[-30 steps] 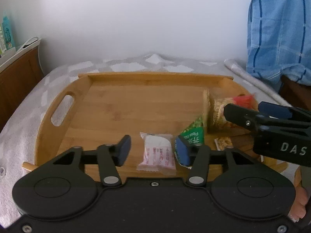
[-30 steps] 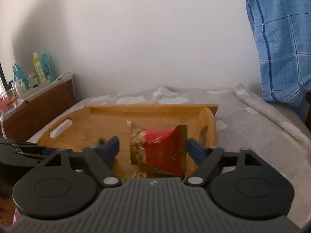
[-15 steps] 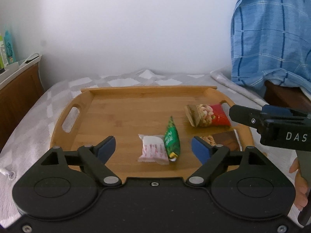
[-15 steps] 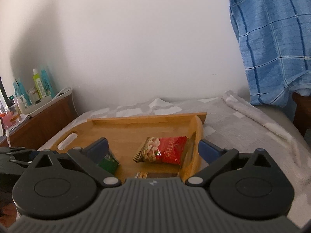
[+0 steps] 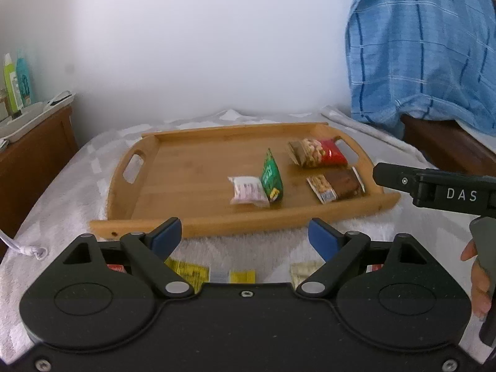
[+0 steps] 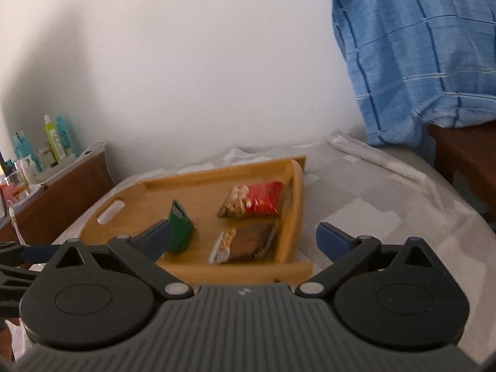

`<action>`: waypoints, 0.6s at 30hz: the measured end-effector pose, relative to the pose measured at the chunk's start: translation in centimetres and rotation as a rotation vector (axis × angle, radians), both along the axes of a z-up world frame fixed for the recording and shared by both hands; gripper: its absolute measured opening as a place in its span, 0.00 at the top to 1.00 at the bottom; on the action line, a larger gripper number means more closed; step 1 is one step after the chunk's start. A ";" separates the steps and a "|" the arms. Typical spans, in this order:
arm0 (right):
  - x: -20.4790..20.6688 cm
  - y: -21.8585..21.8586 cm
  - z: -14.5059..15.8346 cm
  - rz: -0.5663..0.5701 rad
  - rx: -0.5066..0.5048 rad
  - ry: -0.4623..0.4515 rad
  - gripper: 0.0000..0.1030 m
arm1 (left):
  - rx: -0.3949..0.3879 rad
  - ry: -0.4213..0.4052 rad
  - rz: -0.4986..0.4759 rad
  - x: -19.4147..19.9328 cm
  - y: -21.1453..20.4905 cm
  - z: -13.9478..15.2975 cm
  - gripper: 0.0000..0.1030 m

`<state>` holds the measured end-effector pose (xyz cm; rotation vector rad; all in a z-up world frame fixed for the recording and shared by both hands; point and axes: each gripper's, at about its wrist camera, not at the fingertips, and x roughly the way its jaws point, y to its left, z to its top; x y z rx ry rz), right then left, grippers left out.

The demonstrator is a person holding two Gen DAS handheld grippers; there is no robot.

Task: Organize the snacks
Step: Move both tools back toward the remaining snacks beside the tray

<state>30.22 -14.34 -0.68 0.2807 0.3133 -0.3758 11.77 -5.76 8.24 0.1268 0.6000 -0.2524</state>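
Left wrist view: both grippers' fingers (image 5: 324, 237) spread, empty; snacks (image 5: 271, 176) lie on the tray (image 5: 198, 220) beyond.

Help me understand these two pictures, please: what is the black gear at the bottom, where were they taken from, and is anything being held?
A person holds a two-finger gripper in each hand, each with a camera looking along its fingers. One picture is from the left gripper, the other from the right gripper. Both stand open and hold nothing; the left one's jaws have just been opening. Ahead, on a grey blanket, a wooden tray holds four snacks: a white packet, a green packet, a red packet and a brown bar.
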 end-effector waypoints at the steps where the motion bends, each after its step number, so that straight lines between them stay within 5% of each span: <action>1: -0.4 0.3 -0.2 -0.006 -0.004 0.000 0.00 | 0.002 -0.003 -0.003 -0.4 0.1 -0.1 0.14; 18: -4.4 7.0 -3.4 -0.065 -0.055 0.049 0.00 | 0.041 -0.006 0.026 -3.1 2.9 -3.2 0.14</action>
